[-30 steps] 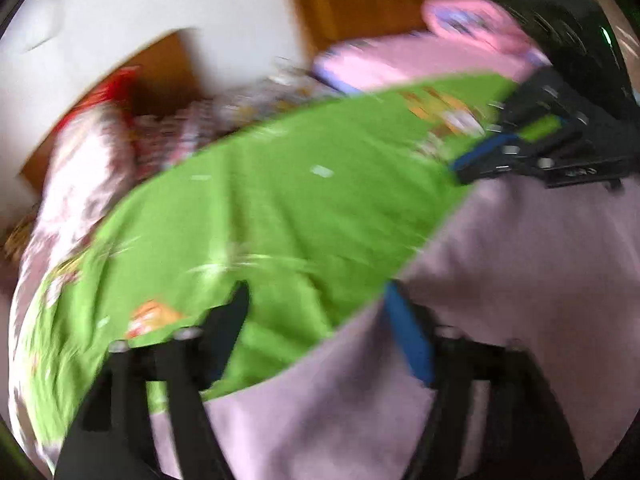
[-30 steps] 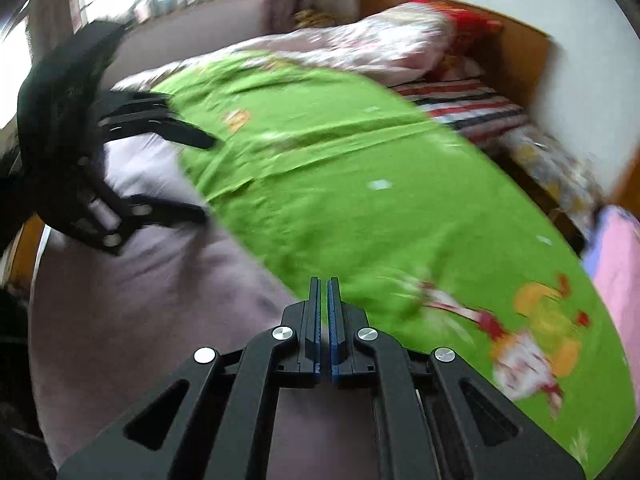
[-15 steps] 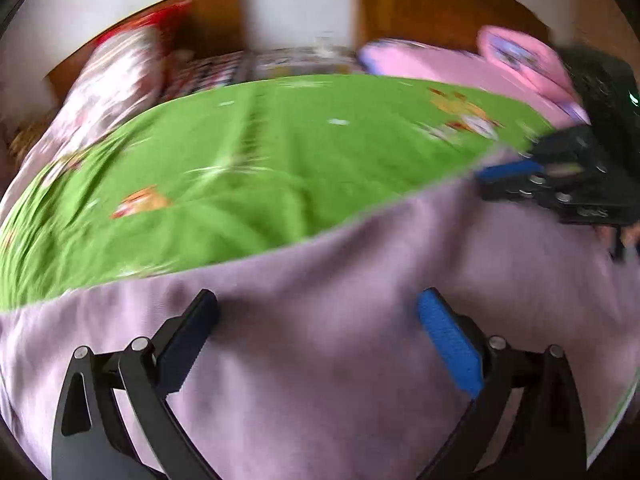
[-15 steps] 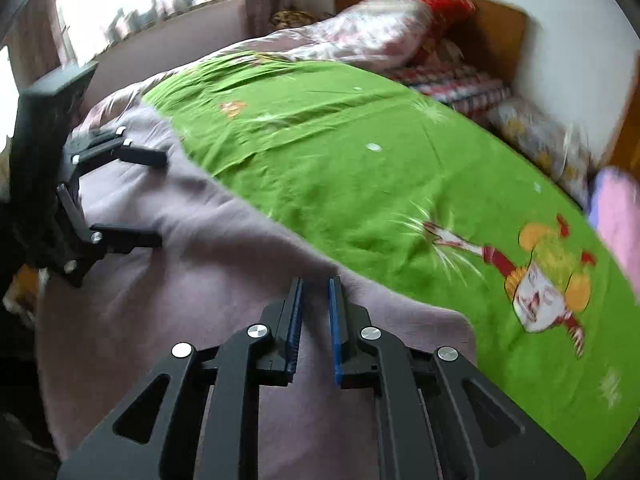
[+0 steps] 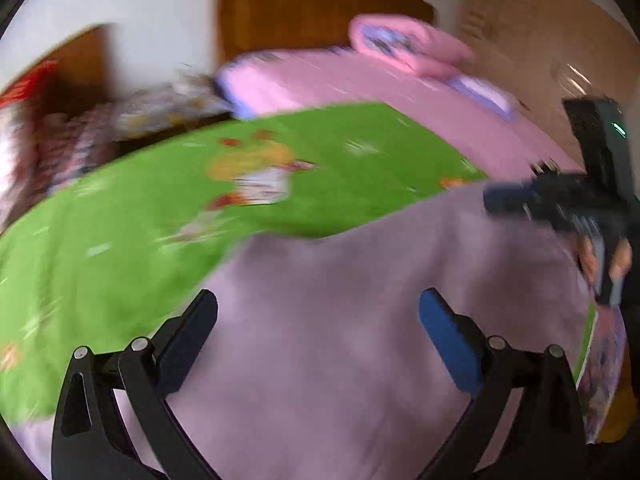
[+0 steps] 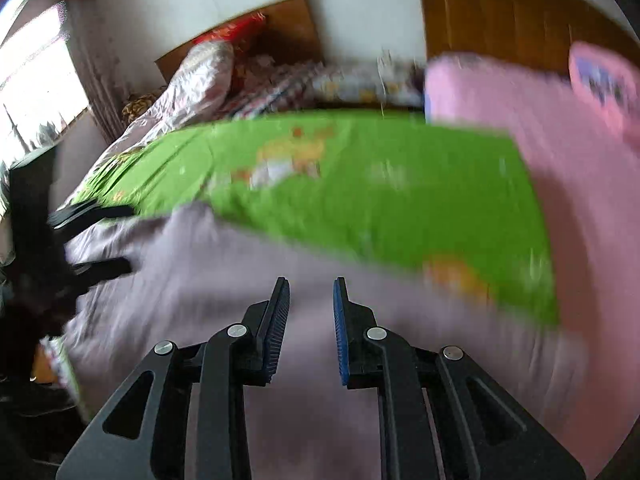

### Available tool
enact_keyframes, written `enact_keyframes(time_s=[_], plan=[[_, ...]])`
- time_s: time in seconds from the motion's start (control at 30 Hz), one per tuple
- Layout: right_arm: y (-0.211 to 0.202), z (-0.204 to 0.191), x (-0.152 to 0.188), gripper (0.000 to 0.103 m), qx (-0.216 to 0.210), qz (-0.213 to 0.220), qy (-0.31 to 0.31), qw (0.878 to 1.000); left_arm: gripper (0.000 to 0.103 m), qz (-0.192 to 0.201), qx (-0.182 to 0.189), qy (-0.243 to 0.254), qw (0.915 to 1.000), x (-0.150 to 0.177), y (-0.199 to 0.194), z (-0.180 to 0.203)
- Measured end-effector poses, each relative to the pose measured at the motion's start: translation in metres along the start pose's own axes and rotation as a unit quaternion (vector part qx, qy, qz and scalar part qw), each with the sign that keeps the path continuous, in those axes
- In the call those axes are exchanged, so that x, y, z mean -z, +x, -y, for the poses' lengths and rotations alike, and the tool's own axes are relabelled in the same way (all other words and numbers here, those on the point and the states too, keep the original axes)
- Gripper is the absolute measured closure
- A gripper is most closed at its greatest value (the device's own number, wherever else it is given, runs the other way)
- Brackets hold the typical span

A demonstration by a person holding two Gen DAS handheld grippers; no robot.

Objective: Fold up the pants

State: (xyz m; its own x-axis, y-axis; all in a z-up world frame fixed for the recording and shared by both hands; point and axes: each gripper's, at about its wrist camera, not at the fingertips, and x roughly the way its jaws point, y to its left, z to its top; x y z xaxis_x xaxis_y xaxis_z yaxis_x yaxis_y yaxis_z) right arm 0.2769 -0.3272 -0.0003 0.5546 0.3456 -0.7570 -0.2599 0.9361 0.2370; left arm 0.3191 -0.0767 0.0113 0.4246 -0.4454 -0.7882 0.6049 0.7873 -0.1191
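Note:
The pale mauve pants (image 5: 340,320) lie spread flat on the green bedsheet (image 5: 120,220) and fill the near part of both views (image 6: 200,280). My left gripper (image 5: 318,316) is wide open above the cloth and holds nothing. My right gripper (image 6: 311,300) is open with a narrow gap, also empty, just above the pants. The right gripper also shows at the right edge of the left wrist view (image 5: 560,204), and the left gripper shows at the left edge of the right wrist view (image 6: 80,240). Both views are blurred by motion.
The green sheet (image 6: 360,184) has cartoon prints. A pink bed with a pink pillow (image 5: 400,44) lies beyond it. Patterned quilts (image 6: 192,84) and a wooden headboard (image 6: 280,20) stand at the far end. A window (image 6: 36,92) is at the left.
My right gripper went from shut to open and let go of the pants. Both grippers swung round and drew back over the flat cloth. The left gripper stayed open.

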Motion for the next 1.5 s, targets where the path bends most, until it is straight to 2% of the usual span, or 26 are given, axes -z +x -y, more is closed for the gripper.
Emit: enact_keyframes(time_s=[0.07,0.1,0.13,0.17,0.27,0.3,0.33,0.37,0.4,0.47,0.5,0.53,0.6,0.67,0.73,0.8,0.9,0.97,1.03,1.1,1.17,1.23,1.27,1.33,1.4,1.5], plan=[[0.004,-0.003,0.032,0.091,0.002,-0.033,-0.007,0.999,0.002,-0.03,-0.005,0.001,0.9996,-0.009,0.041,0.0],[0.006,-0.007,0.042,0.09,0.004,-0.041,-0.013,0.999,0.002,-0.045,-0.019,0.003,0.9988,-0.01,0.058,-0.001],[0.0,-0.011,0.055,0.09,0.004,-0.029,-0.029,0.999,0.002,-0.029,-0.049,0.026,0.998,-0.01,0.061,0.005],[-0.008,-0.011,0.062,0.09,0.003,-0.017,-0.04,0.999,0.001,-0.039,-0.061,0.035,0.9967,-0.01,0.065,0.008],[-0.038,-0.01,0.071,0.089,0.032,-0.008,-0.023,0.999,0.002,-0.042,-0.075,0.033,0.9958,-0.013,0.057,0.017],[-0.049,-0.014,0.072,0.088,0.029,0.004,-0.021,0.999,0.002,-0.035,-0.086,0.031,0.9952,-0.011,0.051,0.02],[-0.063,-0.022,0.075,0.08,0.009,0.022,-0.027,0.999,0.002,-0.018,-0.09,0.033,0.9953,-0.011,0.04,0.027],[-0.071,-0.03,0.077,0.064,-0.01,0.032,-0.036,0.999,0.002,-0.011,-0.085,0.037,0.9956,-0.009,0.038,0.031],[-0.075,-0.041,0.08,0.01,-0.031,0.039,-0.044,0.998,0.002,-0.005,-0.082,0.046,0.9956,-0.009,0.036,0.036],[-0.075,-0.069,0.088,0.005,-0.054,0.043,-0.074,0.995,0.002,-0.003,-0.098,0.07,0.9927,-0.009,0.039,0.05],[-0.07,-0.08,0.091,0.005,-0.061,0.038,-0.094,0.993,0.002,-0.012,-0.106,0.079,0.9912,-0.007,0.046,0.054],[-0.062,-0.092,0.097,0.005,-0.05,0.027,-0.116,0.992,0.001,-0.02,-0.111,0.085,0.99,-0.005,0.058,0.057],[-0.046,-0.095,0.107,0.005,-0.017,-0.008,-0.123,0.992,0.001,-0.024,-0.084,0.059,0.9944,-0.009,0.059,0.044],[-0.026,-0.084,0.132,0.004,0.029,-0.068,-0.116,0.991,0.001,-0.022,-0.085,0.054,0.9946,-0.011,0.059,0.036],[-0.036,-0.073,0.148,0.005,0.01,-0.05,-0.088,0.995,0.001,-0.018,-0.103,0.06,0.9928,-0.007,0.057,0.039],[-0.051,-0.071,0.157,0.005,0.018,-0.042,-0.075,0.996,0.004,-0.006,-0.124,0.071,0.9896,-0.008,0.053,0.047],[-0.078,-0.064,0.163,0.005,-0.012,-0.009,-0.038,0.999,0.003,0.033,-0.087,0.08,0.9924,-0.02,0.037,0.067],[-0.087,-0.051,0.161,0.005,-0.009,0.026,-0.009,1.0,0.002,0.048,-0.068,0.113,0.9902,-0.033,0.034,0.096],[-0.089,-0.044,0.15,0.004,0.016,0.047,0.006,0.999,0.002,0.044,-0.067,0.15,0.9855,-0.043,0.047,0.126],[-0.085,-0.037,0.14,0.004,0.01,0.058,0.015,0.998,0.002,0.024,-0.056,0.161,0.9851,-0.05,0.068,0.143],[-0.066,-0.027,0.132,0.004,-0.012,0.036,0.036,0.999,0.002,0.004,-0.067,0.156,0.9855,-0.054,0.097,0.148],[-0.048,-0.02,0.137,0.004,-0.007,-0.007,0.043,0.999,0.001,-0.015,-0.077,0.146,0.9862,-0.051,0.122,0.142],[-0.047,-0.022,0.142,0.004,-0.001,-0.006,0.026,1.0,0.001,-0.023,-0.055,0.121,0.9908,-0.055,0.126,0.132],[-0.05,-0.027,0.154,0.004,0.012,-0.009,0.01,1.0,0.001,-0.022,-0.069,0.078,0.9943,-0.062,0.129,0.113],[-0.056,-0.024,0.164,0.004,0.015,-0.003,0.019,1.0,0.001,-0.028,-0.055,0.055,0.9966,-0.065,0.132,0.103],[-0.061,-0.023,0.171,0.004,0.016,0.009,0.025,1.0,0.001,0.001,-0.068,0.034,0.9971,-0.066,0.118,0.096]])
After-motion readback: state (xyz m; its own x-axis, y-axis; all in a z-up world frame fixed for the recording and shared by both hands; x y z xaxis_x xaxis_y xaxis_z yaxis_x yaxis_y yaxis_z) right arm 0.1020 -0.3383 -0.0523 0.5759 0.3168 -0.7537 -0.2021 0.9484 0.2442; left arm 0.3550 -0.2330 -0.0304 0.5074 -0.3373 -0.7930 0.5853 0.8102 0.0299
